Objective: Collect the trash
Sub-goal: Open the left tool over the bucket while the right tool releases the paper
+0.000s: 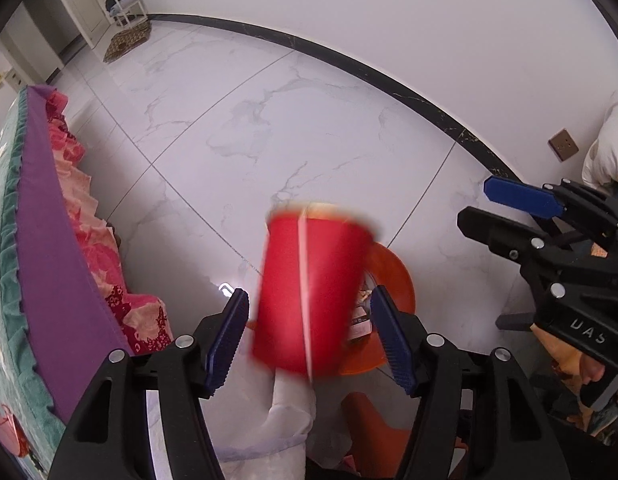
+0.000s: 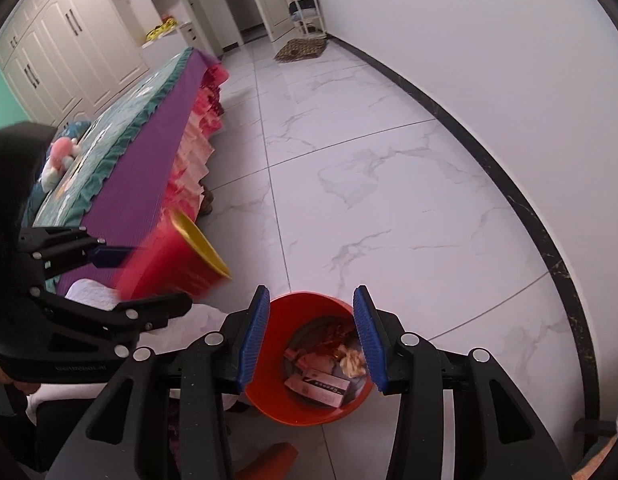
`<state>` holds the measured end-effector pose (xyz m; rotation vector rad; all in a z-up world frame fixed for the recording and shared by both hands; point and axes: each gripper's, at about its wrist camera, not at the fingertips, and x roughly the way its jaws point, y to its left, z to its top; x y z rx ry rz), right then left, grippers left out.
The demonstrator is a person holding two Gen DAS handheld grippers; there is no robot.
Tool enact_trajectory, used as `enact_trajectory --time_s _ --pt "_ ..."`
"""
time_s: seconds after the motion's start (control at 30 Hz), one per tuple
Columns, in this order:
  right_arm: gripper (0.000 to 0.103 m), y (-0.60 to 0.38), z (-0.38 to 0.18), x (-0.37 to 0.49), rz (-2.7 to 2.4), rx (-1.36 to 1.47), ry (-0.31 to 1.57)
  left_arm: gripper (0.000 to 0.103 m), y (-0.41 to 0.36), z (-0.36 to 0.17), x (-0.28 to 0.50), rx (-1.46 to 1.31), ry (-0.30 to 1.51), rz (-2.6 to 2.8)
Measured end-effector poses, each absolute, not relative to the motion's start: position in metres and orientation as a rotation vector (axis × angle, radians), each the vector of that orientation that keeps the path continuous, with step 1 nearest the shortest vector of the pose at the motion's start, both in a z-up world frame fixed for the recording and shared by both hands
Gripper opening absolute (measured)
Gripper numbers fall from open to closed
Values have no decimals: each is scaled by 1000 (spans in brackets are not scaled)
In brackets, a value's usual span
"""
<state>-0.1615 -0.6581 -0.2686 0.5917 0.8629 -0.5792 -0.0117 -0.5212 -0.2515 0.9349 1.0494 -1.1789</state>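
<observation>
Left wrist view: left gripper [image 1: 309,334] wide; blurred red cup [image 1: 309,292] sits between its pads, a gap showing on both sides, so not pressed. Orange bin [image 1: 393,280] directly behind and below the cup, mostly hidden by it. Bed [image 1: 49,240] with purple edge runs along the left. Right gripper [image 1: 485,204] enters from the right, pads apart, nothing between.

Right wrist view: right gripper [image 2: 309,336] partly open, empty, over the bin [image 2: 301,412]. Bin holds cartons and wrappers [image 2: 325,372]. Cup [image 2: 177,264] at left, mouth towards the bin, between the left gripper's [image 2: 157,276] fingers. Bed [image 2: 141,152] behind; marble floor [image 2: 389,184] beyond.
</observation>
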Motion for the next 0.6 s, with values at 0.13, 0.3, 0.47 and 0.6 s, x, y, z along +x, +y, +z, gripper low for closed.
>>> enact_trajectory --time_s 0.13,0.3,0.47,0.6 --pt "44 -660 -266 -163 -587 594 855 79 -524 -249 -18 940 1024 -1187" --pt "44 -654 -259 -161 -572 585 845 79 -519 -244 -20 931 1024 -1190" --pt "44 -642 -245 -151 -532 572 824 79 -508 -233 -16 911 1004 -1171" --pt "44 -625 -224 -140 -481 544 788 79 -493 -219 -12 891 974 -1140"
